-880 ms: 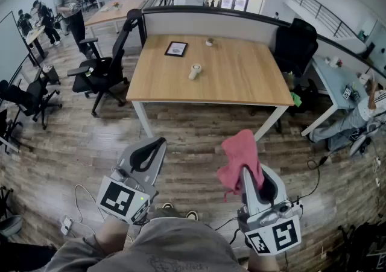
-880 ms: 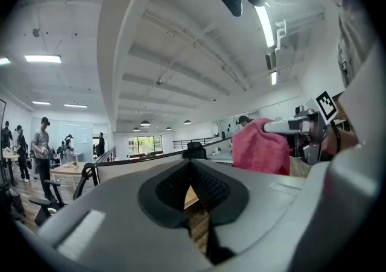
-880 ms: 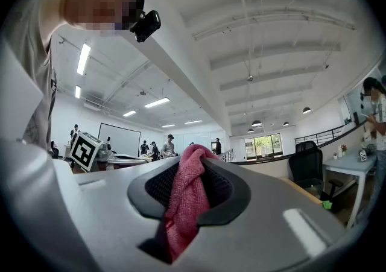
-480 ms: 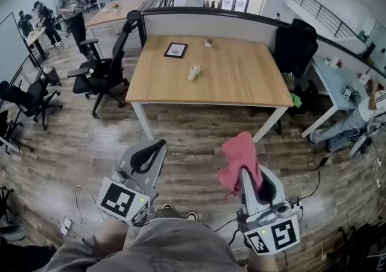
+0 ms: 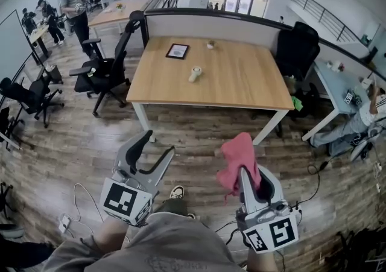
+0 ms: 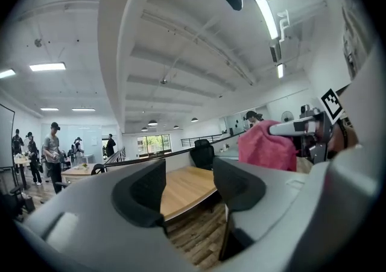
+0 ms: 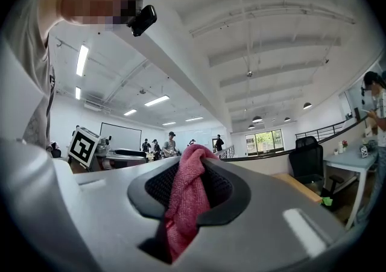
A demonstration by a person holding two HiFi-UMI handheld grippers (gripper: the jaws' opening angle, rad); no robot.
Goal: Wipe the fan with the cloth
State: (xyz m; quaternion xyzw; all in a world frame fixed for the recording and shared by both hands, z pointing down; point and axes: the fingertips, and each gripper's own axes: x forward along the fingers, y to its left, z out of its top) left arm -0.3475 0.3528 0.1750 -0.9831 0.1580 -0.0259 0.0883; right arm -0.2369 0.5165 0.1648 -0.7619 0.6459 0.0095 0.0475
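My right gripper [image 5: 256,178] is shut on a pink cloth [image 5: 237,156], which bunches up above the jaws and hangs between them [image 7: 186,199]. My left gripper [image 5: 158,144] is held beside it over the wooden floor, jaws spread wide with nothing between them [image 6: 189,181]. The pink cloth [image 6: 265,144] also shows at the right of the left gripper view. Ahead stands a wooden table [image 5: 241,81] with a small white object [image 5: 194,73] lying near its middle; I cannot tell whether it is the fan. Both grippers are well short of the table.
A dark framed tablet [image 5: 177,50] and a small item [image 5: 210,43] lie at the table's far side. Black office chairs [image 5: 104,70] stand left, another [image 5: 295,44] at the back right. People [image 5: 75,3] stand far left; a seated person [image 5: 360,125] is right. Cables [image 5: 75,204] cross the floor.
The left gripper's jaws, nearly together before, now stand wide apart. A shoe has come forward between the grippers. The right gripper keeps its hold on the cloth.
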